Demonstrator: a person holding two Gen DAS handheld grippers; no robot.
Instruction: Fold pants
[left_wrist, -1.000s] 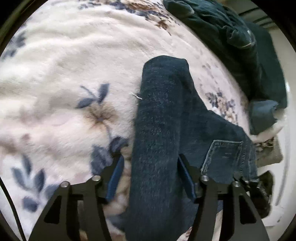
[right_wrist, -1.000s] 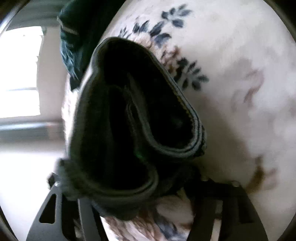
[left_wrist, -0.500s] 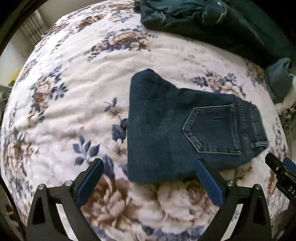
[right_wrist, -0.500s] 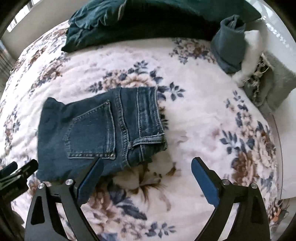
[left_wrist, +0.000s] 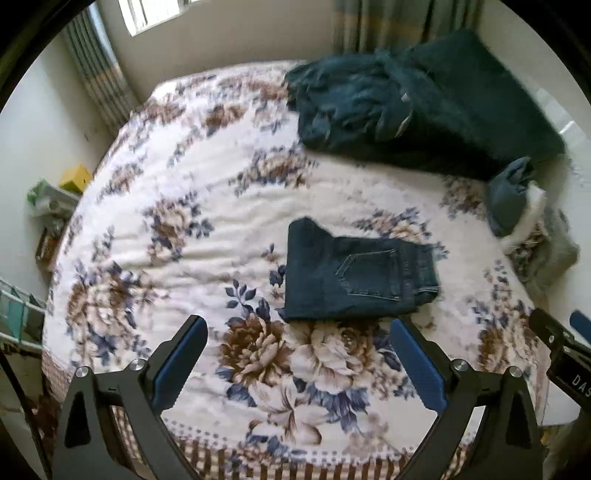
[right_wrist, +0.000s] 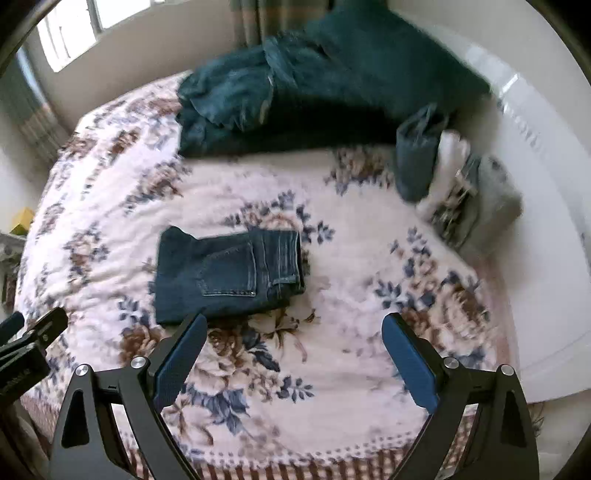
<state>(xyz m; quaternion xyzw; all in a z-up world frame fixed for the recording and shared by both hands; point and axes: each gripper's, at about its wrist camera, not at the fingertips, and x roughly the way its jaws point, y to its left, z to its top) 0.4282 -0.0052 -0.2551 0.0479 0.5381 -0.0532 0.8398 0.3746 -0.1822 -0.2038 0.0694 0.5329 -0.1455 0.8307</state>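
Observation:
A pair of dark blue jeans lies folded into a compact rectangle on the floral bedspread, back pocket up, waistband to the right. It also shows in the right wrist view. My left gripper is open and empty, held above the bed's near side, well back from the jeans. My right gripper is open and empty, likewise drawn back, to the right of the jeans. Nothing touches the jeans.
A heap of dark teal clothing lies at the far side of the bed. A small stack of folded items, blue, white and grey, sits at the right edge. A window and curtains are behind. A shelf with clutter stands at left.
Both grippers let go of the jeans a second ago, then opened and pulled back and up. The folded jeans stay flat on the bed, now farther away in both views.

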